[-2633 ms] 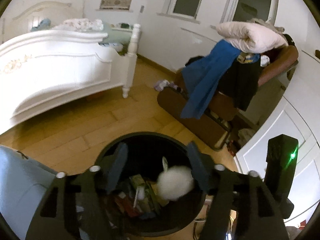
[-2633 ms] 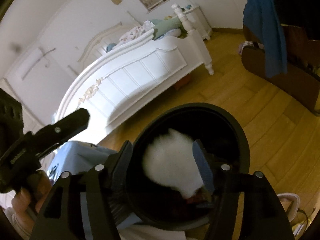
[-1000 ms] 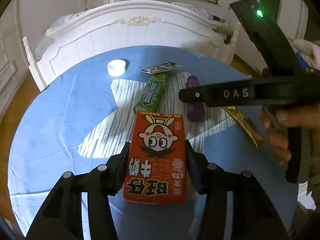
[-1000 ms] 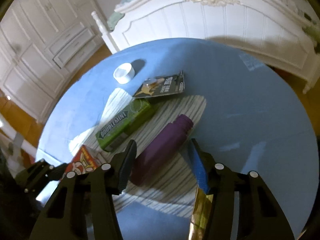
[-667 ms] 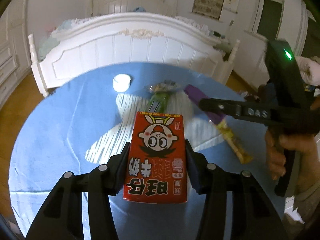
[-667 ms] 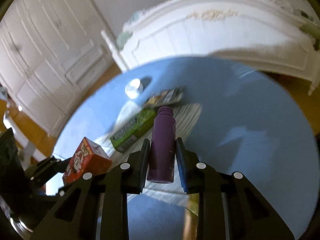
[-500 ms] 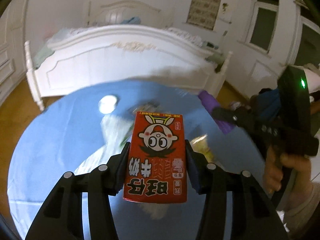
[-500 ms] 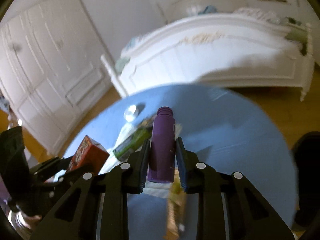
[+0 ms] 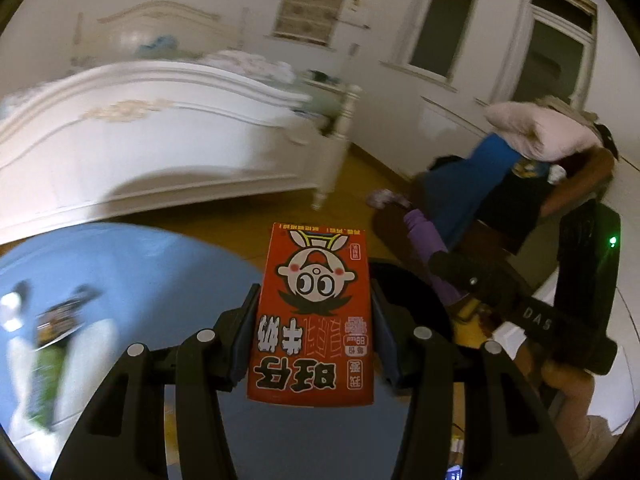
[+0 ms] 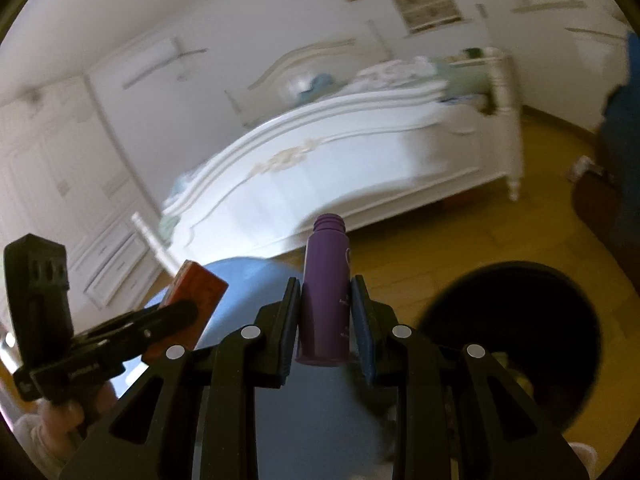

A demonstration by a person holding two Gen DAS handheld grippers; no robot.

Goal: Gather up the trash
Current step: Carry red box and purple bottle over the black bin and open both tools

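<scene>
White bed behind blue tabletop; brown chair right of bed, piled with blue cloth, pink pillow; windows above.

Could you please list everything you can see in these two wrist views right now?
Red carton: one, red, between the left gripper's pads.
Purple bottle: one, purple, uncapped, clamped in the right gripper.
Bin: one, black, on the floor.
Table: one, blue cloth, blurred litter left on it.
Bed: one, white, behind.
Chair: one, brown, piled with clothes.
Left gripper: black, shut on the carton.
Right gripper: black, shut on the bottle.
Hand: one, holding the right gripper.
</scene>
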